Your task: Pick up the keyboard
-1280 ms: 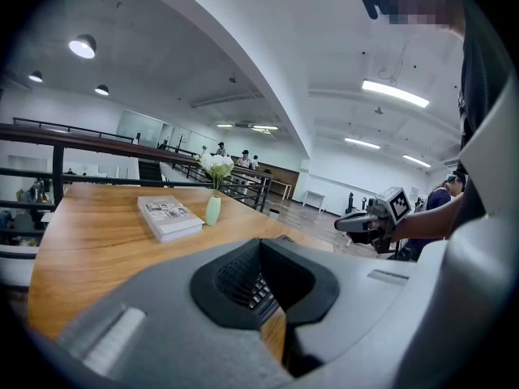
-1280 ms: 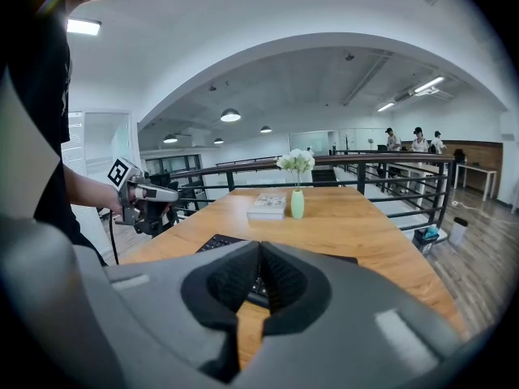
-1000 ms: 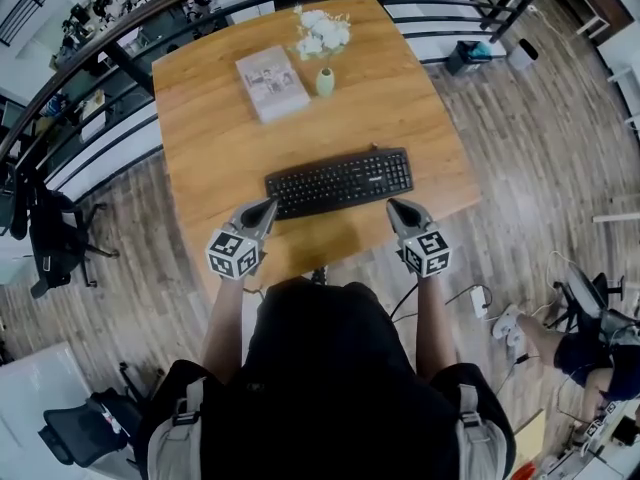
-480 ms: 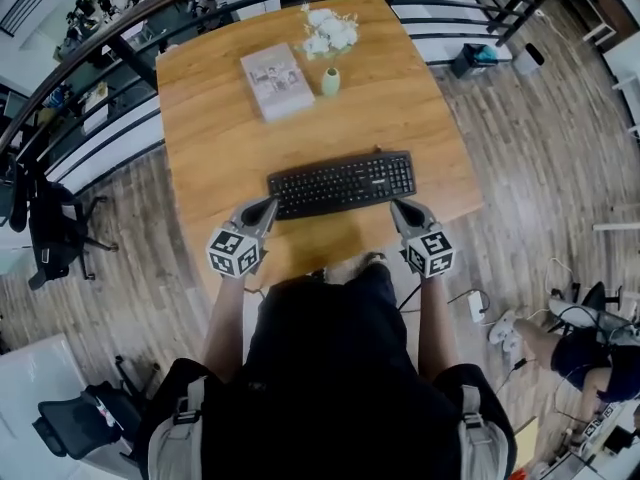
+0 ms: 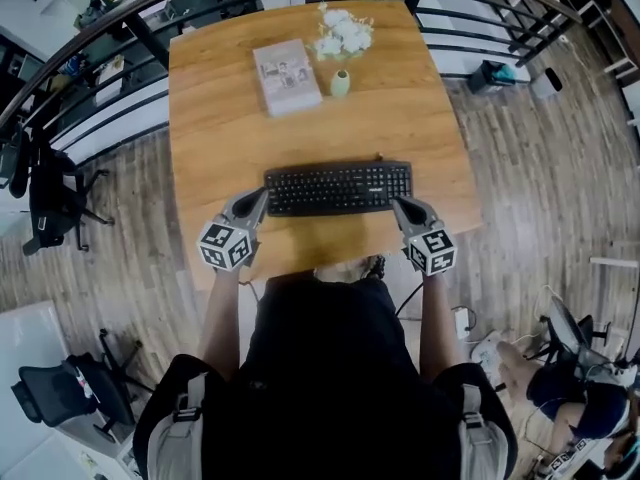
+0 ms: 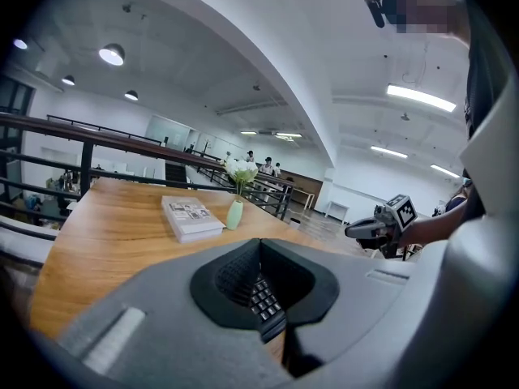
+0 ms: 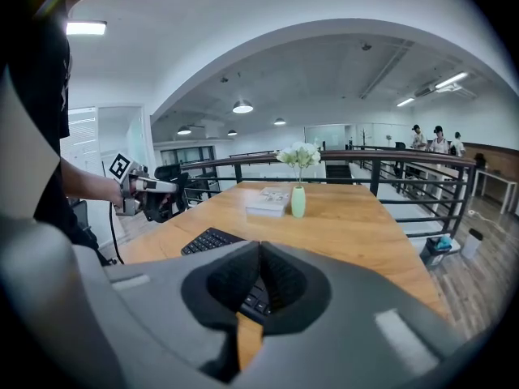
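Mid-frame in the head view, on the wooden table (image 5: 300,128): flat black keyboard (image 5: 338,188), left gripper (image 5: 260,198) and right gripper (image 5: 398,205) closed, empty, beside its ends. Best to spread both, pinch the short edges evenly, lift level.

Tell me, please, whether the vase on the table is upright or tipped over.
Upright: the vase stands on its base on the table beside the book, and its white flowers rise straight above it.
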